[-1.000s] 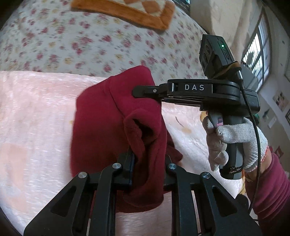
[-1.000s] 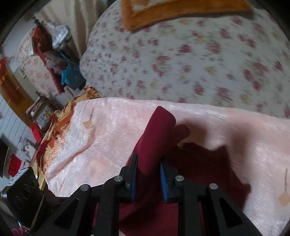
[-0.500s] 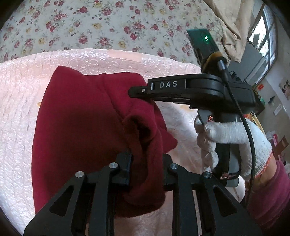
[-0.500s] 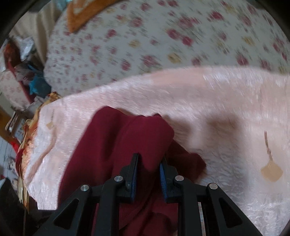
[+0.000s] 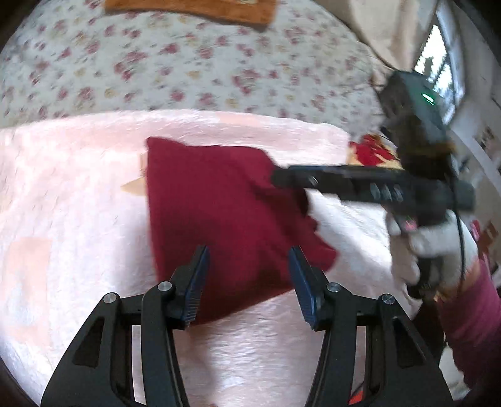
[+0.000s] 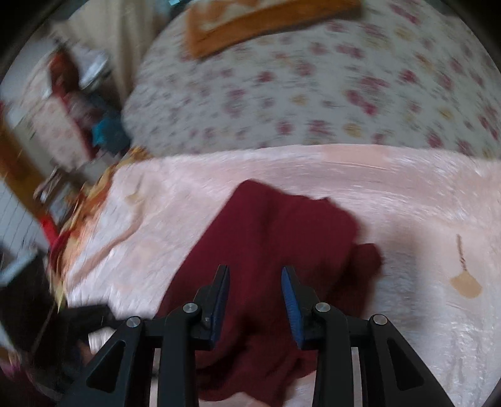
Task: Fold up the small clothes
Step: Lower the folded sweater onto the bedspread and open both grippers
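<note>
Pink plush blanket (image 5: pixel 78 219) fills the foreground of both wrist views and carries the dark red garment (image 5: pixel 225 213), which lies folded in a rough rectangle near the blanket's middle. The left gripper (image 5: pixel 247 281) hangs over the garment's near edge with its jaws spread wide, blue pads showing, nothing between them. The right gripper (image 6: pixel 255 297) is likewise spread over the cloth's near part and holds nothing; in the left wrist view its black body reaches across the garment's far right corner, carried by a white-gloved hand (image 5: pixel 435 250). Beyond the blanket lies a floral bedspread (image 6: pixel 313 94), with an orange mat (image 6: pixel 266 22) at its far side. Left of the bed, in the right wrist view, stands blurred clutter (image 6: pixel 62 109) that cannot be made out. A window (image 5: pixel 444 62) shows at the far right.
</note>
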